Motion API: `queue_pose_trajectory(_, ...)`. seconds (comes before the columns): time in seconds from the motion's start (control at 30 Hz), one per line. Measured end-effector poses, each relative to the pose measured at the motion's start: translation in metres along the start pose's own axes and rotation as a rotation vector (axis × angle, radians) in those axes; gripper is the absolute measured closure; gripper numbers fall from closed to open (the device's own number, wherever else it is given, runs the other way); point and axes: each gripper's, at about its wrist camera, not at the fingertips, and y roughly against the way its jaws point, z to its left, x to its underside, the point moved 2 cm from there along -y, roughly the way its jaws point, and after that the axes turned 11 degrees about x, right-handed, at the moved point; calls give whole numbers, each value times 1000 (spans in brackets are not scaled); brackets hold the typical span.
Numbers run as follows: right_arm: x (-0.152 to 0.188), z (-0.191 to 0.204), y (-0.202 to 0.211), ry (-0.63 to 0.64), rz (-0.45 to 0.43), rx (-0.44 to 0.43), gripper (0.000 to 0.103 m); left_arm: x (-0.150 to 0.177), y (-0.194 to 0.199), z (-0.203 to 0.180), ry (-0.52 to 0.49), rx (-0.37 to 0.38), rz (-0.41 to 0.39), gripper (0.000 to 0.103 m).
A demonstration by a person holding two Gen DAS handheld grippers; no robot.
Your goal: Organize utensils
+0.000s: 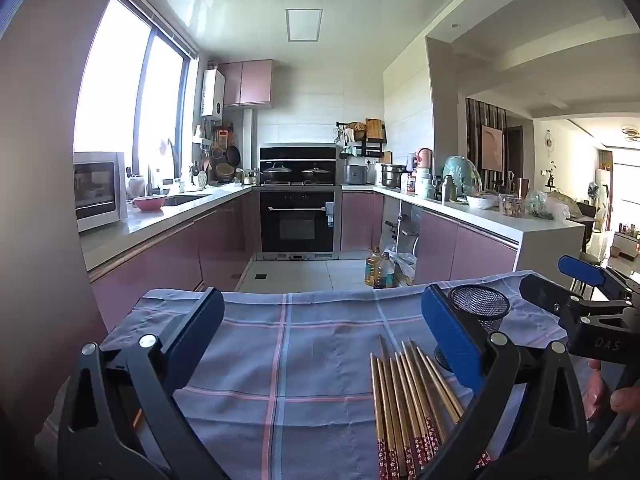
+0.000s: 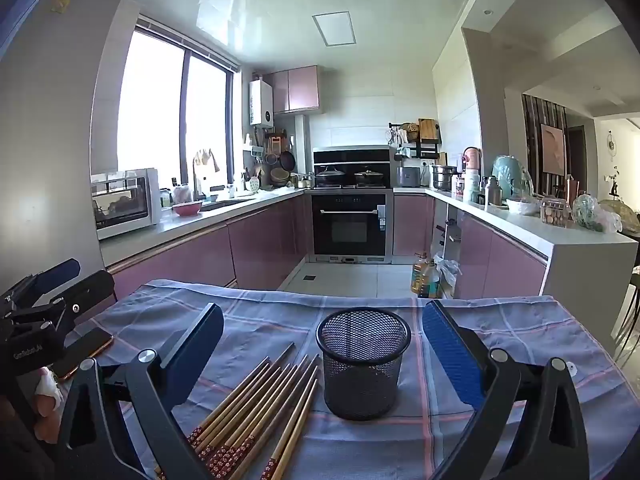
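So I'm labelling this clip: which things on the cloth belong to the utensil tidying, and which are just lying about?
For the job:
chopsticks
mesh cup

Lying about:
phone
checked cloth, just the cover

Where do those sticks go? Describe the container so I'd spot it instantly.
Start at the blue plaid tablecloth in the foreground. Standing upright on it, right of the gold chopsticks with red patterned ends, is a black wire-mesh cylindrical cup. It is the only see-through, round, standing thing there.
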Motion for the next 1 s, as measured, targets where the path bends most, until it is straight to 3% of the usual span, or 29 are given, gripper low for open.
queue_pose_trajectory(1.0, -1, 7, 8, 17, -25, 3, 6, 0, 7, -5, 13, 19, -20, 6)
